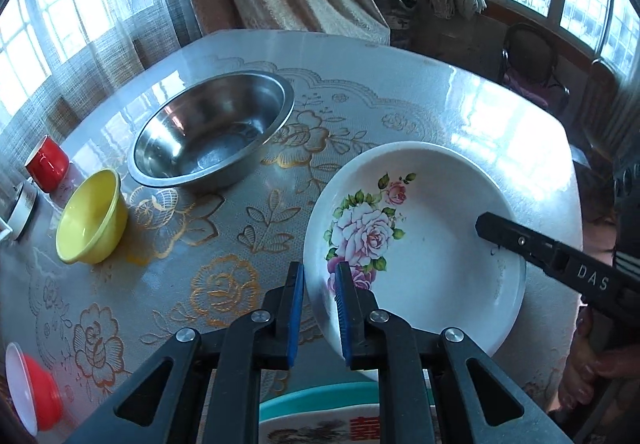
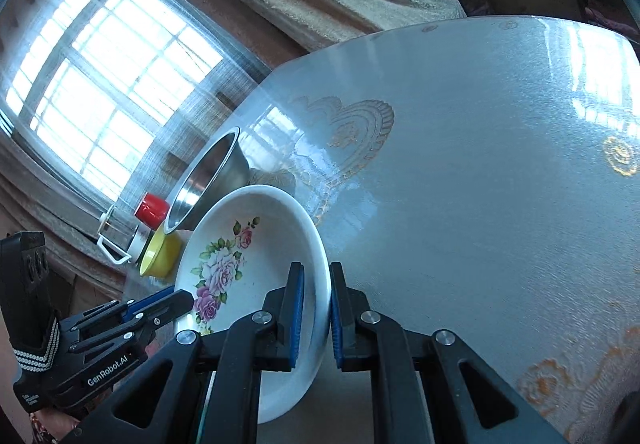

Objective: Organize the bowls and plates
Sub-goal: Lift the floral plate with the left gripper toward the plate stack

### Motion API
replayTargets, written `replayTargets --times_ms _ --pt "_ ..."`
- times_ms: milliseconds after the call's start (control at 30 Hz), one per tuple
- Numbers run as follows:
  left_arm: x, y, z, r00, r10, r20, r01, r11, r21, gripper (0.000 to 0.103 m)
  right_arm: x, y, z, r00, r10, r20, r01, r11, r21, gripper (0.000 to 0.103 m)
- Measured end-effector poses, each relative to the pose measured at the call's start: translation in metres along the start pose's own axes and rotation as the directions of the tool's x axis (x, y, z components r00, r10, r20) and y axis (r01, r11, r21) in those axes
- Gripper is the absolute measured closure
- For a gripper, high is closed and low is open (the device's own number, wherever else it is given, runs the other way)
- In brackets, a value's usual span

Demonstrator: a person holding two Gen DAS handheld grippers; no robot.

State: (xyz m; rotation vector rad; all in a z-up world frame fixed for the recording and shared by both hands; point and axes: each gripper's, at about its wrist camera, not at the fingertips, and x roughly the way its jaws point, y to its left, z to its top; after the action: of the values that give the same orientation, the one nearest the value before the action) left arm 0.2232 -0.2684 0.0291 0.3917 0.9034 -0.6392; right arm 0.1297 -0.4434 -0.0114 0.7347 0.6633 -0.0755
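2 grippers meet at a white floral plate [image 1: 416, 244] on the patterned worktop [image 1: 224, 244]. The left gripper [image 1: 320, 284] has its jaws astride the plate's near rim, 1 blue pad inside and 1 outside; whether they press the rim cannot be told. The right gripper [image 2: 316, 284] pinches the opposite rim between its blue pads. In the right wrist view the plate [image 2: 256, 244] appears tilted. Behind it sit a steel bowl [image 1: 212, 132], a yellow bowl [image 1: 90, 216] and a red cup [image 1: 47, 162]. A red bowl [image 1: 34, 388] is cut off at the frame's edge, and a teal-rimmed printed dish [image 1: 320, 416] is mostly hidden beneath the left gripper.
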Motion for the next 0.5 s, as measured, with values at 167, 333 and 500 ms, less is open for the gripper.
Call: replayTargets --times_ms 167,333,500 --pt "-0.009 -0.005 -0.002 0.999 -0.019 0.036 0.019 1.0 -0.017 0.087 -0.013 0.0 0.0 1.0 0.003 0.027 -0.003 1.0 -0.005 0.091" --pt "-0.022 -0.006 -0.005 0.997 -0.039 0.07 0.042 0.998 -0.043 0.087 -0.03 0.002 0.003 0.998 0.02 0.056 -0.02 1.0 -0.004 0.091" --pt "-0.039 -0.003 -0.009 0.992 -0.058 0.115 0.068 0.995 -0.077 0.087 -0.047 0.009 0.004 0.995 0.063 0.077 -0.063 0.998 -0.002 0.091"
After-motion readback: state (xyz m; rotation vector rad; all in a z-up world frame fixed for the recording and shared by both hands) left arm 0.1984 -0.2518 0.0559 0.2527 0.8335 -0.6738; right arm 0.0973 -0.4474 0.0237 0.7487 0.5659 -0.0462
